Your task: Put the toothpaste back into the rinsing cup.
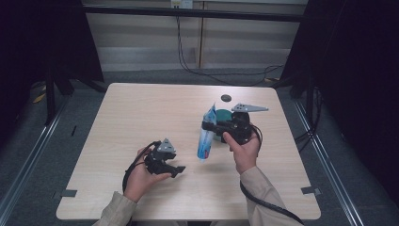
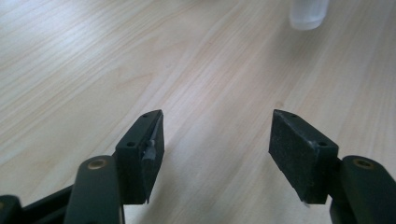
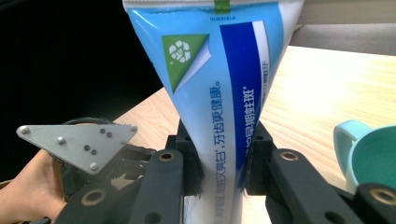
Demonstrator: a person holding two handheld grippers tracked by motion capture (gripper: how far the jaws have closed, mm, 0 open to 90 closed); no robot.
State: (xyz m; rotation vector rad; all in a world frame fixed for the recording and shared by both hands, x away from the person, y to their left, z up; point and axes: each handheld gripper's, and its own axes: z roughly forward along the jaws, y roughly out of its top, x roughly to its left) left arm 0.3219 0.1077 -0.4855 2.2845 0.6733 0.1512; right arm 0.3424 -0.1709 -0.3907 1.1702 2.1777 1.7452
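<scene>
My right hand-held gripper (image 1: 210, 126) clamps the toothpaste tube (image 1: 206, 136) mid-body, left hand-held gripper (image 1: 175, 170) apart and empty at 8 o'clock; tube may slip or swing into the teal cup (image 3: 373, 158).

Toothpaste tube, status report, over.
Right gripper shut on toothpaste tube, cap end down. Left gripper open, nothing between jaws. Teal cup close beside tube.
</scene>
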